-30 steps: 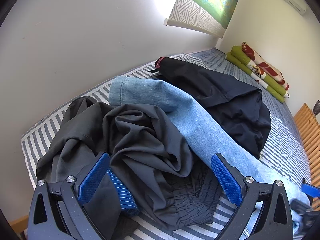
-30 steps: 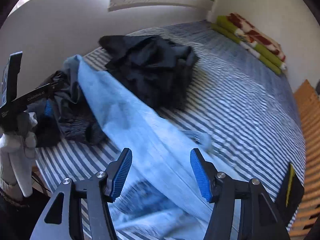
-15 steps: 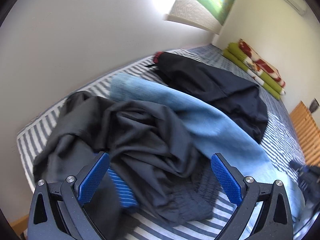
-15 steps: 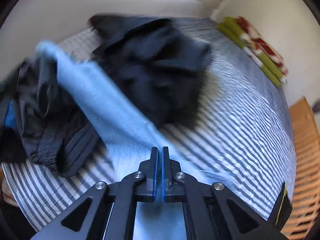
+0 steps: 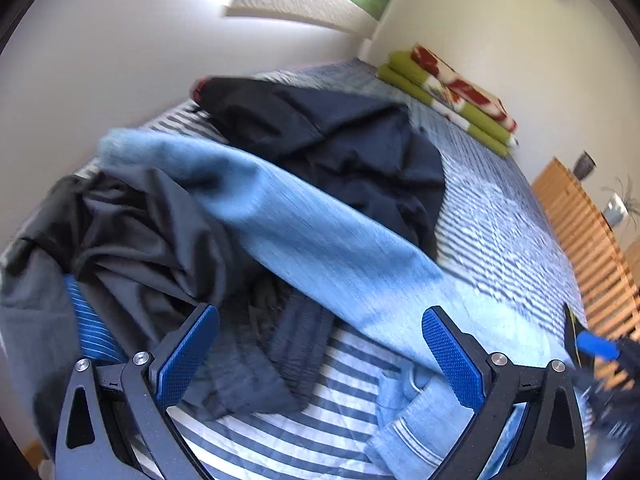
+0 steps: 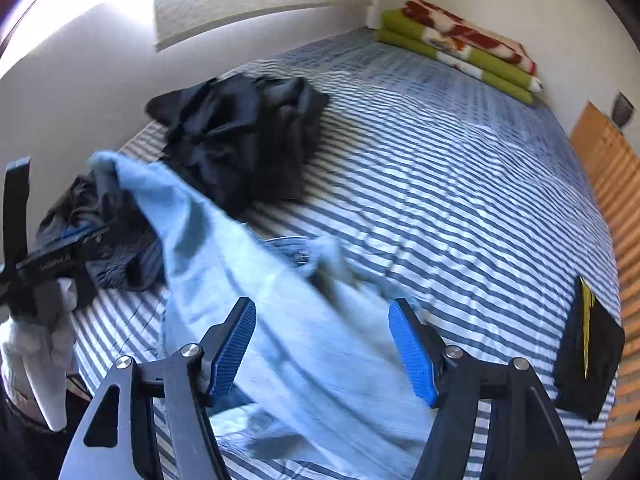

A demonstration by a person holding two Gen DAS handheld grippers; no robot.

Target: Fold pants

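light blue jeans (image 6: 280, 312) are sprawled diagonally across the striped bed (image 6: 460, 200), one leg draped over a crumpled grey garment (image 5: 152, 240), with a black garment (image 5: 340, 148) bunched just behind. right gripper (image 6: 323, 350) hangs over the jeans, jaws opening wide, denim below but the pads aren't pinching it. left gripper (image 5: 320, 354) is spread wide too, gripping nothing, above the grey cloth and the waistband end. folded green blanket (image 6: 460, 48) sits at the far wall.

Home bedrm: striped bed (image 6: 460, 184) w/ clothes; folded blanket (image 6: 460, 46) by wall.
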